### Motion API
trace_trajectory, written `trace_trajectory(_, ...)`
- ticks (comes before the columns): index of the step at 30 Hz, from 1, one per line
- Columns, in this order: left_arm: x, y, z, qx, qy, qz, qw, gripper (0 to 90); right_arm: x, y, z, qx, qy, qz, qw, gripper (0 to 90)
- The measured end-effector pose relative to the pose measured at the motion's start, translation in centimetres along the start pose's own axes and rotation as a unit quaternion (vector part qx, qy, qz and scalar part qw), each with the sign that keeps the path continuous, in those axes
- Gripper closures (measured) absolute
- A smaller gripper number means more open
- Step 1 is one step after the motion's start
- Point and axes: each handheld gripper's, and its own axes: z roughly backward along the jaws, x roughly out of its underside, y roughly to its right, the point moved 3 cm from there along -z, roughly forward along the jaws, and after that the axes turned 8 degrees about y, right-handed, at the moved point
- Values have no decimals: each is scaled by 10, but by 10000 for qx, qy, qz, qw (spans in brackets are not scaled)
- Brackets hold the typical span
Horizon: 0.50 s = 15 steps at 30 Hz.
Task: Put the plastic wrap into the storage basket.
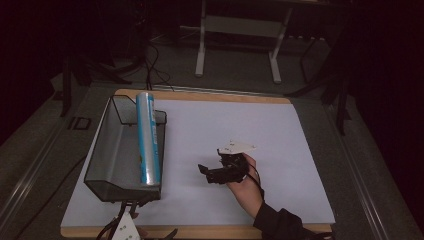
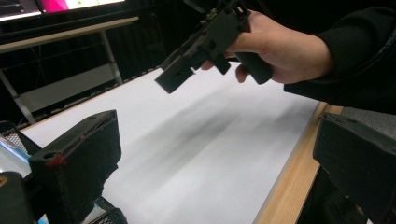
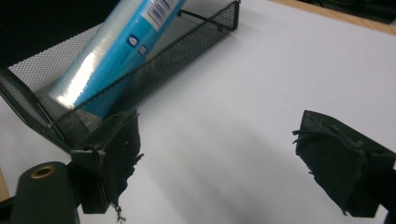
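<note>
A long blue and clear plastic-wrapped roll (image 1: pixel 148 140) lies lengthwise in a black mesh basket (image 1: pixel 102 150) at the table's left, its far end resting over the back rim. My right gripper (image 1: pixel 210 160) is held by a hand over the middle of the white sheet, pointing left toward the basket, open and empty. In the right gripper view the roll (image 3: pixel 116 51) and basket wall (image 3: pixel 187 46) lie ahead of the spread jaws of the right gripper (image 3: pixel 224 154). My left gripper (image 2: pixel 215 163) is open and empty at the table's near edge beside the basket's front corner; its grey plate (image 1: pixel 125 231) shows there.
A white sheet (image 1: pixel 240 125) covers a wooden board whose edge (image 2: pixel 289 177) runs along the near side. Beyond the table stand a grey desk frame (image 1: pixel 237 30) and dark stands, with cables on the floor (image 1: pixel 155 65).
</note>
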Motion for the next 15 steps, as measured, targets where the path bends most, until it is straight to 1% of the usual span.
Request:
trace_trajectory(7, 0, 0, 0, 0, -10, 7, 10000, 18, 15, 11, 16, 17, -9, -107, 9999, 138)
trace_trajectory(10, 0, 0, -1, 6, -20, 4, 10000, 19, 24, 14, 22, 6, -43, -167, 9999, 138)
trace_trajectory(12, 1, 1, -1, 6, -23, 5, 10000, 18, 31, 18, 26, -14, 29, -277, 9996, 141)
trace_trajectory(13, 1, 1, -1, 12, -29, 3, 10000, 18, 33, 19, 26, -20, 45, -285, 9996, 141)
trace_trajectory(15, 1, 1, -1, 22, -53, -4, 10000, 18, 35, 22, 28, 45, 12, -280, 9996, 141)
